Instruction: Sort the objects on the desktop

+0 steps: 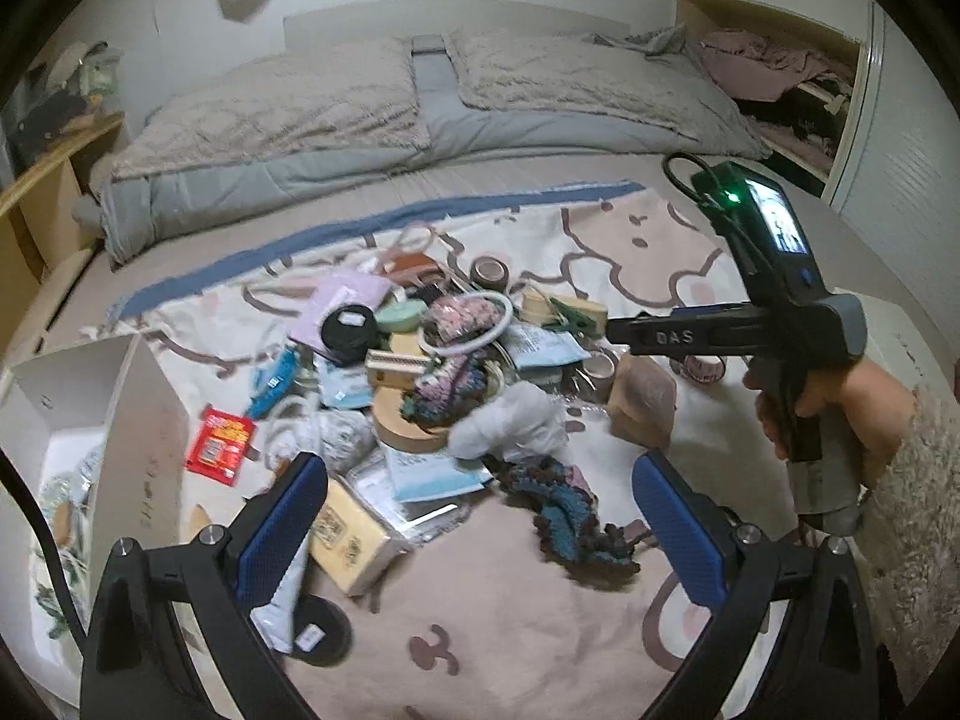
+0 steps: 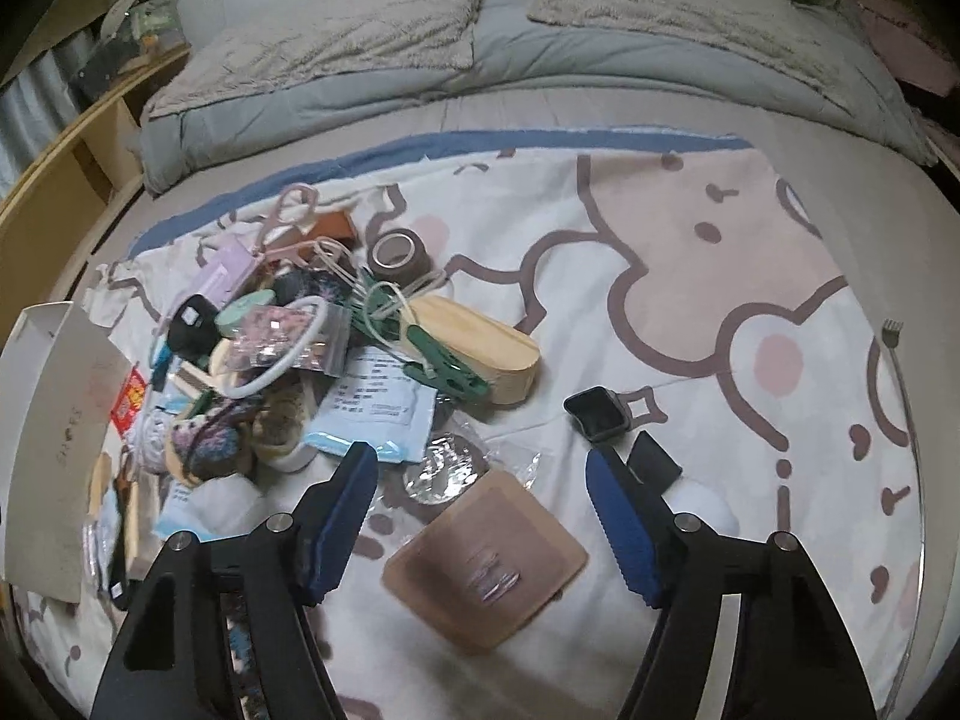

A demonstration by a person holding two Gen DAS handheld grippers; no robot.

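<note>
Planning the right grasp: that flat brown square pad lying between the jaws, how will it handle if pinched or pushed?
The brown square pad looks thin and flat, so probably light and somewhat bendy. It lies flush on the printed blanket, so an edge pinch may snag cloth. Pushed, it likely slides, not rolls.

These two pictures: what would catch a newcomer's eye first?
A jumbled pile of small objects heaped on a cartoon-print blanket across a bed. An open white box stands at its left edge, and a flat tan pad lies between the open right gripper.
</note>
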